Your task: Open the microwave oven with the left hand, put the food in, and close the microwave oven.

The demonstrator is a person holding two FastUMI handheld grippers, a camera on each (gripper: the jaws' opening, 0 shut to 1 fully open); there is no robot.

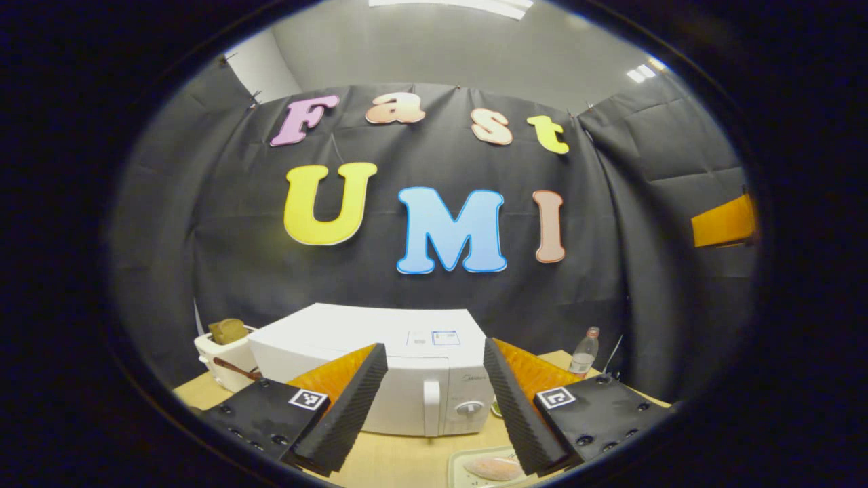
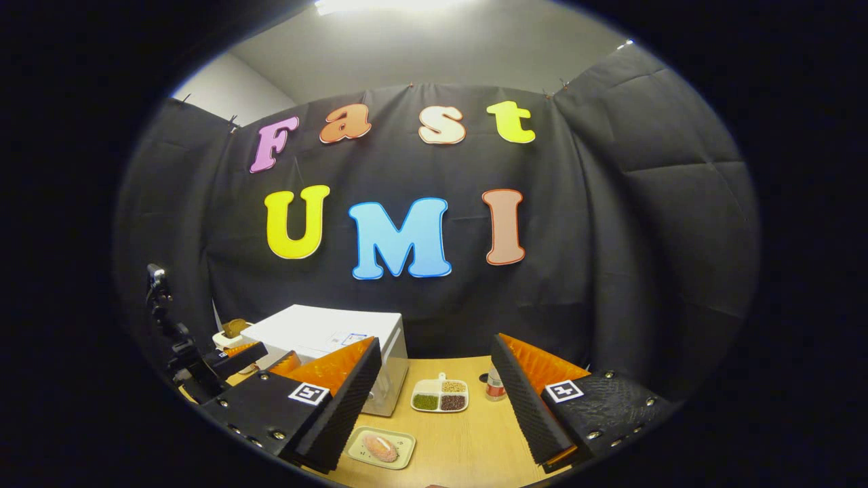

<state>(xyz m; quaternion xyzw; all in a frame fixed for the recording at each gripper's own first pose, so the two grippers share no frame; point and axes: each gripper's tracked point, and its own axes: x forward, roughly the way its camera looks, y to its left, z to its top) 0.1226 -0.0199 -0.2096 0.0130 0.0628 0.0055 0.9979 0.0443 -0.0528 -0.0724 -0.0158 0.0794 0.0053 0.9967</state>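
Observation:
A white microwave oven [image 1: 352, 339] stands on the wooden table with its door shut; the door handle [image 1: 431, 407] and a round knob [image 1: 469, 408] face me. My left gripper [image 1: 435, 352] hovers open a short way in front of the door, nothing between its fingers. Below it, near the table's front edge, a pale tray [image 1: 468, 474] holds a pinkish piece of food [image 1: 493, 468]. In the right gripper view the same food tray [image 2: 352, 447] lies ahead and left of my right gripper [image 2: 436, 342], which is open, holds nothing, and is right of the microwave oven [image 2: 325, 329].
A white toaster [image 1: 227, 356] with bread in it stands left of the microwave. A small plastic bottle [image 1: 584, 352] is at its right. A divided dish of grains [image 2: 439, 395] and the bottle [image 2: 496, 383] sit mid-table. The left gripper [image 2: 234, 358] shows far left.

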